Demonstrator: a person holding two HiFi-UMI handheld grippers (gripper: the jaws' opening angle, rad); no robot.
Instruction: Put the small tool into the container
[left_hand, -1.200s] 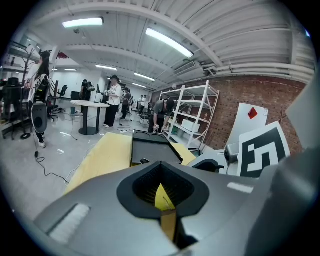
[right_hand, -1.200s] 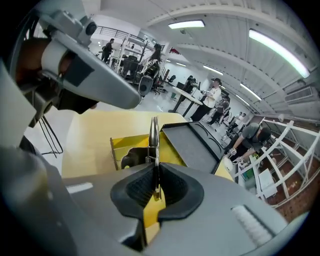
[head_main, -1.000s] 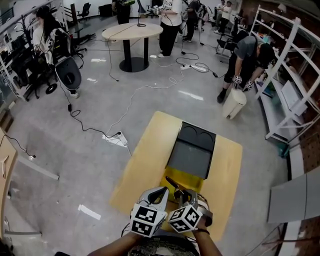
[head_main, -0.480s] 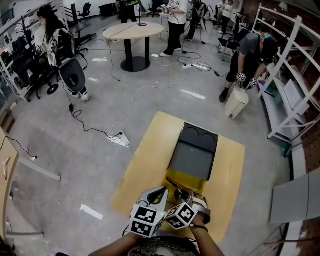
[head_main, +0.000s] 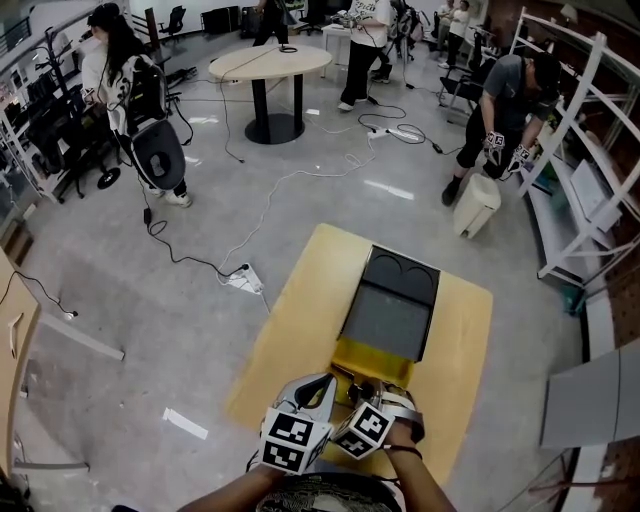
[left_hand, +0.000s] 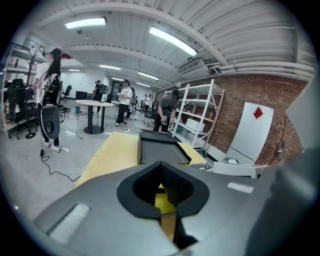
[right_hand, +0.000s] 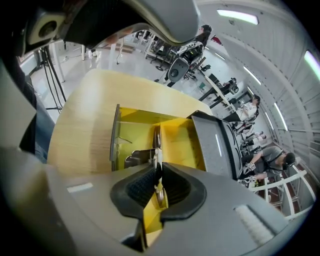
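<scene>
Clamping small tool (right_hand: 156, 146) at yellow container (right_hand: 181, 141)

Legible words, numbers, brand names: none.
Coded signs: black-and-white square markers, on the cube (head_main: 296, 440) of the left gripper (left_hand: 161, 167) and the cube (head_main: 362, 430) of the right gripper (right_hand: 159, 169).
Symbol: red diamond mark (left_hand: 258, 112), on a white panel (left_hand: 247, 137); no lettering discernible.

The head view looks steeply down from above onto the counter (head_main: 300, 310) and the floor (head_main: 150, 300) beyond. The left gripper view sits low, facing along the counter, with a brick wall (left_hand: 250, 90) off to the right. The right gripper view hangs close over the yellow box (right_hand: 177, 137). All three share counter and box.
</scene>
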